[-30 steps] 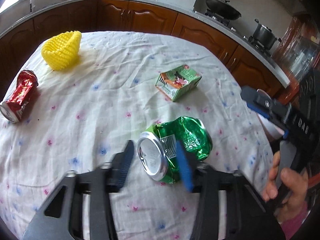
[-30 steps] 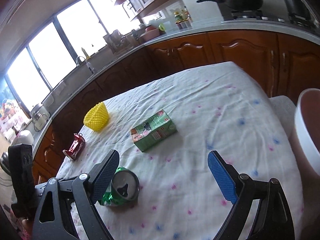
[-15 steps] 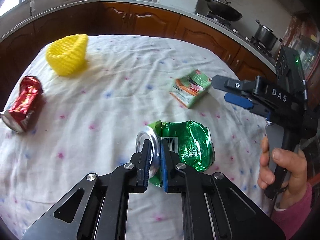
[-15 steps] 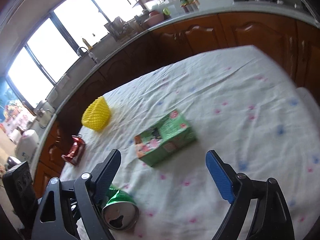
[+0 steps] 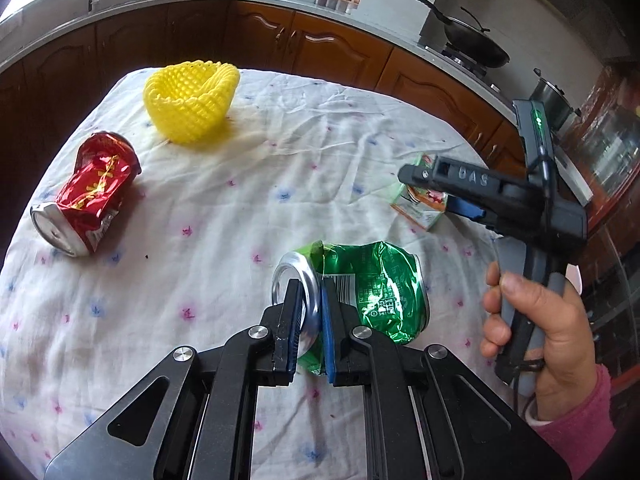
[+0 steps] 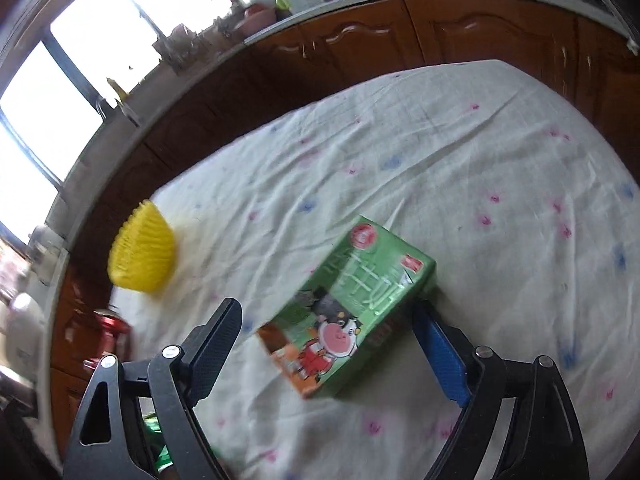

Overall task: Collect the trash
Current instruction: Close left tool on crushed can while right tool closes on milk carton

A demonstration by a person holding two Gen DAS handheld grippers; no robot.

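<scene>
**Left clamps green can; right straddles carton**

The left gripper (image 5: 310, 312) is clamped on the silver rim of the crushed green can (image 5: 368, 288). Ahead to its left lie a red can (image 5: 90, 194) and a yellow foam net (image 5: 192, 100). The right gripper (image 6: 328, 344), fingers spread wide, brackets the green carton (image 6: 352, 304) on the tablecloth (image 6: 480, 160).

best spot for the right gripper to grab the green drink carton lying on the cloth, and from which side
Grip the green cardboard drink carton across its two long side walls, coming down from above and the near end. It lies flat on the white flowered tablecloth, its broad printed face up, so the narrower width suits the span. The right gripper is open, its fingers already on either side of it.
</scene>
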